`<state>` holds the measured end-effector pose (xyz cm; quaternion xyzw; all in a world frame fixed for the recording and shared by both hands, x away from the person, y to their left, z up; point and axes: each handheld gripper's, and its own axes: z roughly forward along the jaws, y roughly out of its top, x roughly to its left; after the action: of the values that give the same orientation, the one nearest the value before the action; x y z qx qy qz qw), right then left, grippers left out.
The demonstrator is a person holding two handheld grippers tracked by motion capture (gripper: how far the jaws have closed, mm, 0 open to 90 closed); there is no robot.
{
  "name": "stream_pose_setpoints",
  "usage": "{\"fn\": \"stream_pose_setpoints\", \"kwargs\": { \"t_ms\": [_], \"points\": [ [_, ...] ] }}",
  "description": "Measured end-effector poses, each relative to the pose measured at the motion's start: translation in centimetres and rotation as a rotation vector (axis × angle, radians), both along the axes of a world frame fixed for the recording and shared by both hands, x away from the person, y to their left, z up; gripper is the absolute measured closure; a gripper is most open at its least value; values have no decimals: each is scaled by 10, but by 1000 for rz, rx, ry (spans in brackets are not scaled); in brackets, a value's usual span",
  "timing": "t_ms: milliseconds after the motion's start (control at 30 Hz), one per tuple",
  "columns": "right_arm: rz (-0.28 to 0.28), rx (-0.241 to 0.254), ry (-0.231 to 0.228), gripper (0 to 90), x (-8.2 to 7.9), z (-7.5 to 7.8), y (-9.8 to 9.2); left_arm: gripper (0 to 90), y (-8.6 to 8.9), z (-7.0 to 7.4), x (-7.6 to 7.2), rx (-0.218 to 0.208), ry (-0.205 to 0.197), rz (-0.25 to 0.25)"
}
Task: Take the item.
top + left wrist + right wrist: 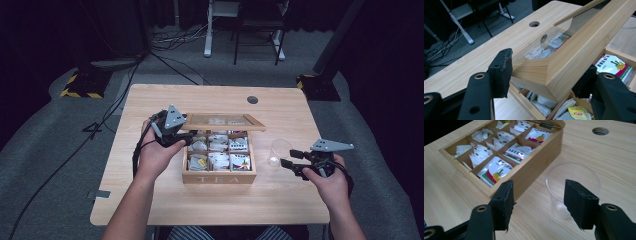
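Note:
A wooden tea box [220, 177] marked TEA stands mid-table, its compartments holding several tea bags [220, 160]. Its glass-paned lid [225, 121] is raised. My left gripper [189, 137] is shut on the lid's left wooden frame; in the left gripper view the frame [579, 50] sits clamped between the two pads of that gripper [546, 65]. A clear plastic cup [279, 150] stands right of the box. My right gripper [288, 157] hovers open beside it. In the right gripper view the cup [574, 177] stands just beyond the pads of the gripper [540, 185], untouched, next to the box [536, 162].
The light wooden table [150, 200] has a round cable hole [252, 99] near its far edge. Bare tabletop lies left of the box and in front of it. Behind the table are floor cables and the legs of a white desk [207, 35].

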<state>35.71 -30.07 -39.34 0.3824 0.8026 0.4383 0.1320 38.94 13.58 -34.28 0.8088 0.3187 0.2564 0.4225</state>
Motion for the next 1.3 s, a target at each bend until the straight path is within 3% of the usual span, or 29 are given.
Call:
{"fn": "stream_pose_setpoints", "kwargs": {
  "t_ms": [233, 500, 800, 867, 1067, 1100, 1300],
  "points": [
    [63, 11, -2, 410, 2, 7, 29, 428, 1, 0, 0, -4, 3, 2],
    [96, 23, -6, 403, 5, 14, 59, 428, 2, 2, 2, -5, 9, -7],
    [183, 35, -14, 384, 11, 12, 109, 428, 2, 2, 3, -4, 11, -19],
    [158, 57, -14, 385, 13, 10, 120, 428, 3, 2, 3, -5, 11, -22],
    [189, 38, -3, 396, 18, 9, 137, 444, 2, 3, 4, 9, 2, -25],
    [206, 13, 8, 405, 20, 9, 144, 445, 1, 3, 4, 10, 2, -23],
    [234, 10, 9, 424, 23, 9, 163, 440, 4, 0, 4, -1, 4, -32]
  ]
}}
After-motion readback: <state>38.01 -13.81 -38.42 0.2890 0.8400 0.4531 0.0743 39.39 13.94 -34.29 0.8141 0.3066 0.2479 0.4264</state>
